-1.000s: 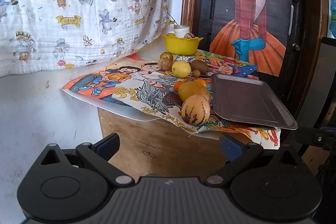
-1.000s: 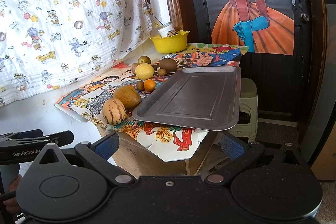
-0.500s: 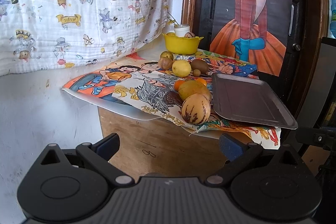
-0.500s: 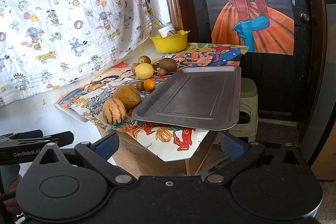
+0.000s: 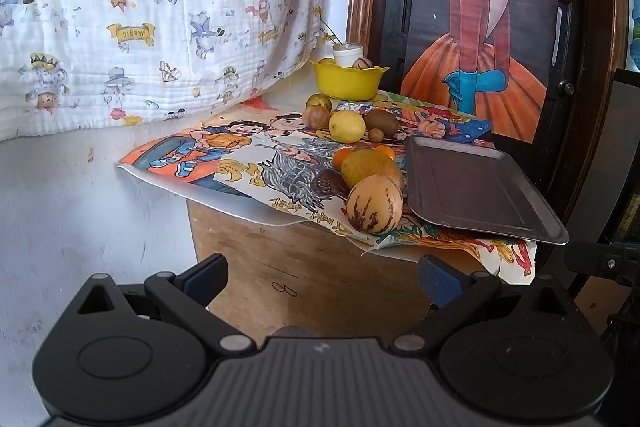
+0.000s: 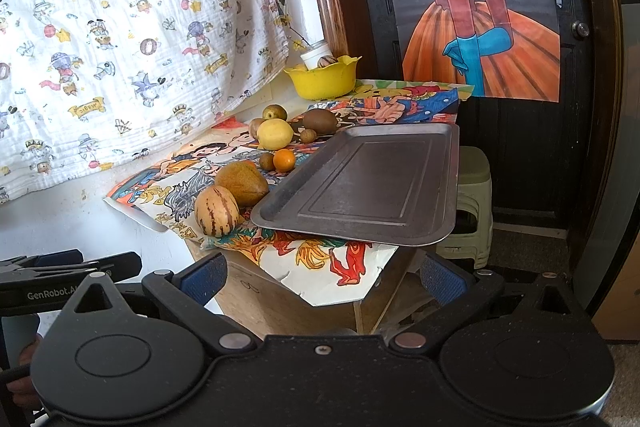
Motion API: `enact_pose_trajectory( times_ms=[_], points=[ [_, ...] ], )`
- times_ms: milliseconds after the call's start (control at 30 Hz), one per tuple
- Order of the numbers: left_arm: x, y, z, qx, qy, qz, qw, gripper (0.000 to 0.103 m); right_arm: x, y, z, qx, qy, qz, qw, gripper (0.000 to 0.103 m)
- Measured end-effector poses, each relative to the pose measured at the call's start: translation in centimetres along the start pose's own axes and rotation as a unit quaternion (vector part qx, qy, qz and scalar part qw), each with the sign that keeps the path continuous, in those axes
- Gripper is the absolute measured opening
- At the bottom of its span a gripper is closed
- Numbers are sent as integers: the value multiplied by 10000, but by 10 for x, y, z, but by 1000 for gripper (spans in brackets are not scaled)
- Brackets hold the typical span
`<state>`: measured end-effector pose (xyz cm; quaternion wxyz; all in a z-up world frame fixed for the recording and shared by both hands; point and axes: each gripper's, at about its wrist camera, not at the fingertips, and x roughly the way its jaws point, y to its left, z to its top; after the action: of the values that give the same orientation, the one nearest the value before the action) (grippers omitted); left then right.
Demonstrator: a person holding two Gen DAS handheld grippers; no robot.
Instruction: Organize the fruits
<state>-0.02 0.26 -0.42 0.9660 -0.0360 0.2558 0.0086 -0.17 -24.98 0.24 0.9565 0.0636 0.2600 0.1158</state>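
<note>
Not yet started: both tools, left (image 5: 322, 277) and right (image 6: 324, 277), released, short of tray (image 6: 372, 183). Next, probably: grasp melon (image 6: 216, 211) beside tray.

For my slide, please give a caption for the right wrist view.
Open right hand-held gripper faces an empty metal tray beside loose fruits on the table.

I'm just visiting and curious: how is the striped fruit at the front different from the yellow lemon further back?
The striped fruit is pale tan with dark purple streaks; the lemon is plain yellow. The striped fruit looks larger, though it is also nearer the cameras. It sits at the front edge of the table, by the tray's near corner, touching a brownish fruit; the lemon sits further back among small brown fruits. Both are roundish, rest on the colourful paper and are untouched.
</note>
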Motion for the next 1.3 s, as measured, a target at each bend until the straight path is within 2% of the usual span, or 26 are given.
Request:
enact_pose_trajectory(
  times_ms=[300, 867, 1300],
  points=[
    [4, -2, -1, -11, 131, -2, 9999, 103, 0, -7, -2, 106, 60, 40, 9999, 103],
    [31, -7, 10, 68, 206, 5, 9998, 103, 37, -38, 12, 485, 181, 226, 9984, 103],
    [57, -18, 26, 146, 265, -32, 9995, 103, 60, -52, 29, 420, 291, 296, 9983, 103]
  ],
)
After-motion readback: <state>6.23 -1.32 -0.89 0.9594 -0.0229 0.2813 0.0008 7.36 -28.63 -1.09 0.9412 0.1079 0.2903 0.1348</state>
